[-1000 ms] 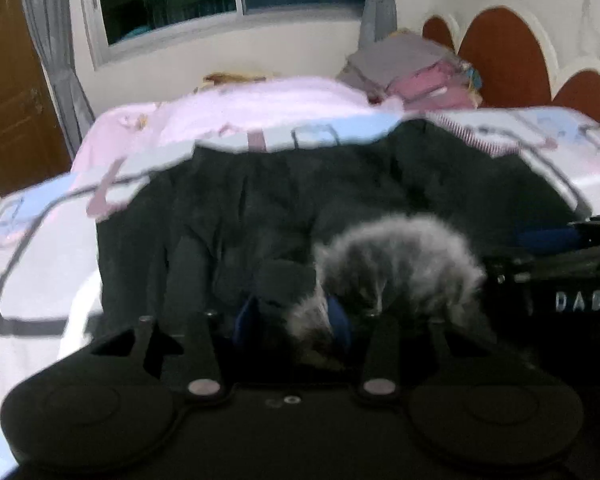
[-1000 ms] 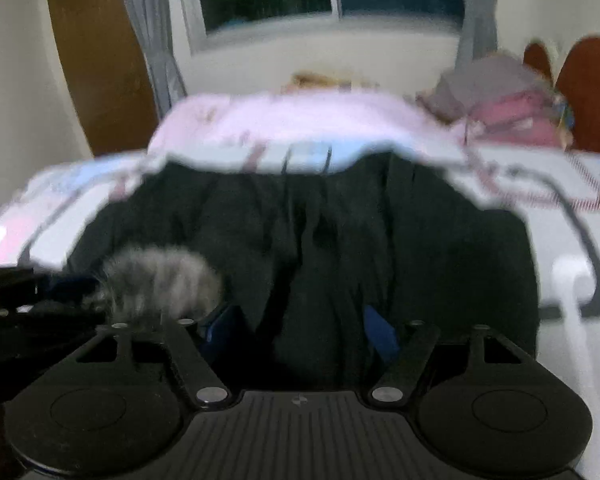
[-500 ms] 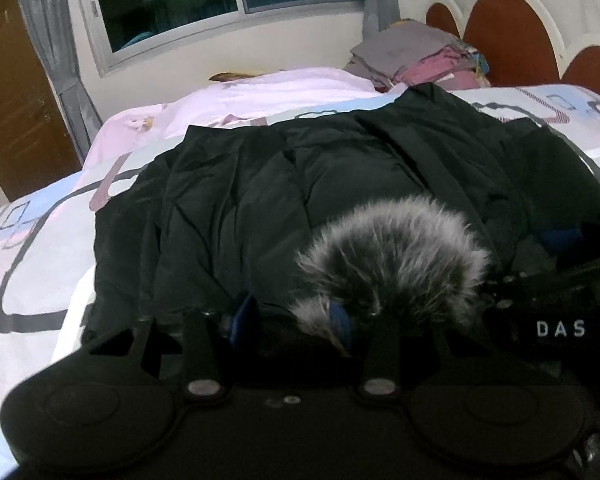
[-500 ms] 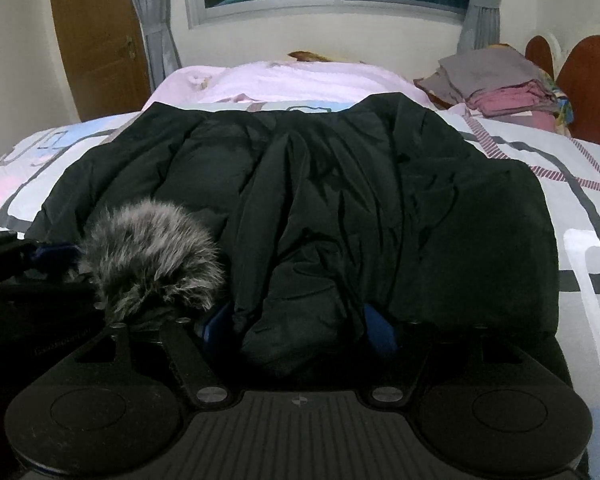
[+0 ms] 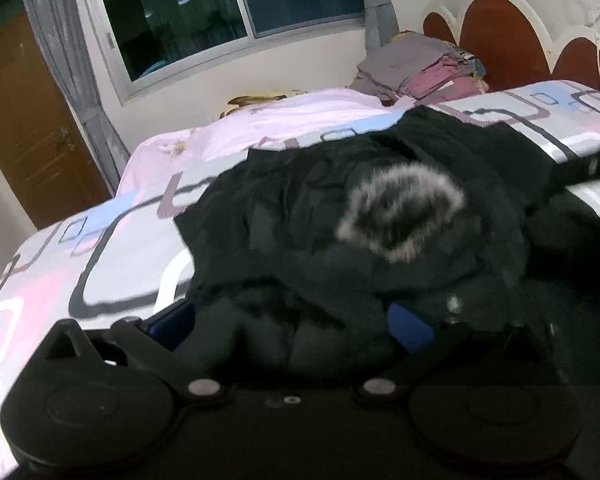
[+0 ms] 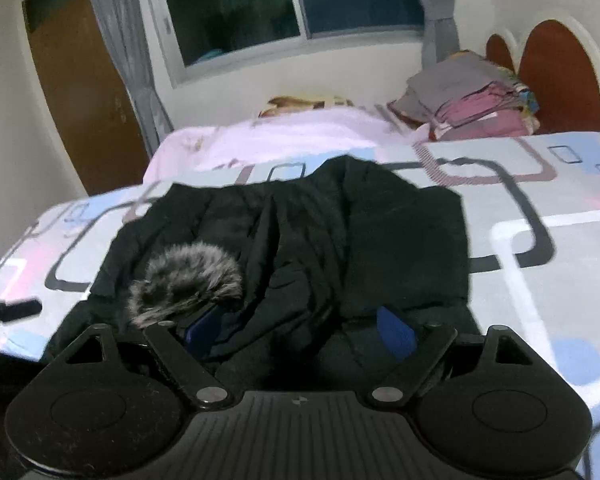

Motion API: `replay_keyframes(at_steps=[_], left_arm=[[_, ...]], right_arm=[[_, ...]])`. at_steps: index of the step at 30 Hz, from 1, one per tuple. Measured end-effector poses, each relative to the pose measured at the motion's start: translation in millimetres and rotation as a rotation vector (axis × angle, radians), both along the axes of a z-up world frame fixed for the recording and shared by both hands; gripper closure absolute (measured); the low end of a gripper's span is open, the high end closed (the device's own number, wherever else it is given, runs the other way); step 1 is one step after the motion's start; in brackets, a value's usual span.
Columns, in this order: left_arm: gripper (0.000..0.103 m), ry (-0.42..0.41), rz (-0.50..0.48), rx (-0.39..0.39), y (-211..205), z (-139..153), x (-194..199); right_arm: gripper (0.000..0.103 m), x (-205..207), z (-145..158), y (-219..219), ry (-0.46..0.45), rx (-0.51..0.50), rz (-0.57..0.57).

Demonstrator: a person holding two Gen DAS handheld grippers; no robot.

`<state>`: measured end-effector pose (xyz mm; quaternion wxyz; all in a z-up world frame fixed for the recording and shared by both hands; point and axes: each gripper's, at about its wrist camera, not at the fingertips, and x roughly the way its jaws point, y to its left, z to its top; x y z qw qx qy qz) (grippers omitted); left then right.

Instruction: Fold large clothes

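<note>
A black padded coat [image 5: 300,216] lies bunched on the patterned bedspread, its grey fur hood trim [image 5: 404,216] resting on top. In the left wrist view my left gripper [image 5: 292,324] is at the coat's near edge. Its jaws are opening wide, and the blue pads [image 5: 412,328] stand apart from the loose fabric between them. In the right wrist view the coat [image 6: 380,232] spreads ahead with the fur trim [image 6: 184,284] at the left. My right gripper [image 6: 298,332] is opening too, with a fold of coat lying loose between its blue pads [image 6: 396,332].
The bedspread [image 6: 540,240] extends on both sides of the coat. A pink blanket [image 6: 284,140] lies behind it. A stack of folded clothes [image 6: 472,104] sits by the red and white headboard [image 6: 556,60]. Beyond are a window and a brown door [image 5: 28,128].
Both grippers' jaws have widened and drawn back toward me and up. The fur trim, earlier right at the left jaws, now lies farther off on the coat.
</note>
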<state>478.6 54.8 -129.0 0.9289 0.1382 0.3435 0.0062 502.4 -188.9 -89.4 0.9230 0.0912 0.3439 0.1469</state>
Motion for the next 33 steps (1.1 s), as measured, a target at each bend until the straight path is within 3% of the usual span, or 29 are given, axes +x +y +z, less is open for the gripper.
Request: replay_keyframes(at_steps=[5,9,12,14,16,18,19,21,22,26,30,33], left_arm=[[0.000,0.011,0.010,-0.030,22,3,-47],[0.005,0.063,0.018,-0.053,71,-11,-103],[0.011,0.154,0.021,-0.137,112,-28,-154],[0.011,0.192,0.016,-0.199,131,-37,-184],[0.014,0.207,0.023,-0.327,149,-40,-206],[0.026,0.232,0.033,-0.450,162,-45,-221],[0.028,0.241,0.036,-0.474,165,-47,-227],[0.030,0.238,0.034,-0.459,163,-52,-236],[0.030,0.225,0.031,-0.447,161,-53,-239],[0.034,0.198,0.060,-0.447,157,-51,-246],[0.040,0.184,0.047,-0.423,152,-46,-258],[0.037,0.186,0.054,-0.451,155,-47,-264]], right_arm=[[0.018,-42,15,-27,-0.006,-0.019,-0.007],[0.018,-96,6,-82,0.021,-0.034,-0.013],[0.018,-136,-15,-132,0.101,-0.001,-0.044],[0.019,-159,-33,-161,0.179,0.085,-0.074],[0.019,-181,-48,-181,0.225,0.137,-0.118],[0.019,-199,-60,-194,0.257,0.189,-0.151],[0.019,-206,-65,-200,0.266,0.216,-0.165],[0.019,-219,-73,-210,0.288,0.274,-0.178],[0.025,-223,-75,-210,0.287,0.273,-0.186],[0.030,-238,-68,-211,0.240,0.194,-0.216],[0.030,-280,-47,-215,0.155,0.104,-0.149],[0.030,-287,-54,-220,0.198,0.168,-0.130]])
